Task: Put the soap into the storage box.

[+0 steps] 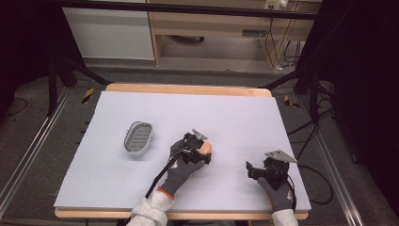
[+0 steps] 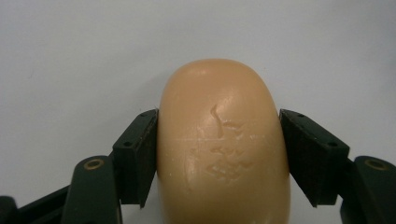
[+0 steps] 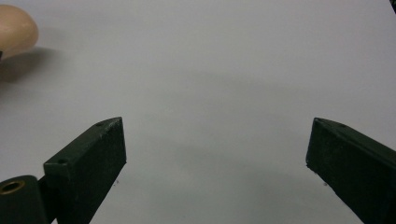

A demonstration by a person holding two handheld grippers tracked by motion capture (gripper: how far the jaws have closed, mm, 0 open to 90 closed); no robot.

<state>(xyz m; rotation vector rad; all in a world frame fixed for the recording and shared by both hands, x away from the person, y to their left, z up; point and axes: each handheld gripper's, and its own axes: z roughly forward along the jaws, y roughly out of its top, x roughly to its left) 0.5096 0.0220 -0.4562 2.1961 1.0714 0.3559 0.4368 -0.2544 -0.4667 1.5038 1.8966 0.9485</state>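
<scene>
Where the pale grey table (image 1: 117,183) runs from left to right, we list first a grey soap dish (image 1: 138,138), lying empty and well apart from both grippers. Next we record the left gripper (image 2: 219,154), its jaws clamped on either flank of a tan soap bar (image 2: 223,149) at the middle of the table, near the dish's right. Last we enter the right gripper (image 3: 215,158), jaws spread wide over bare tabletop, holding nothing.

Left claw (image 2: 219,154) clamped; right claw (image 3: 215,158) spread wide.
</scene>
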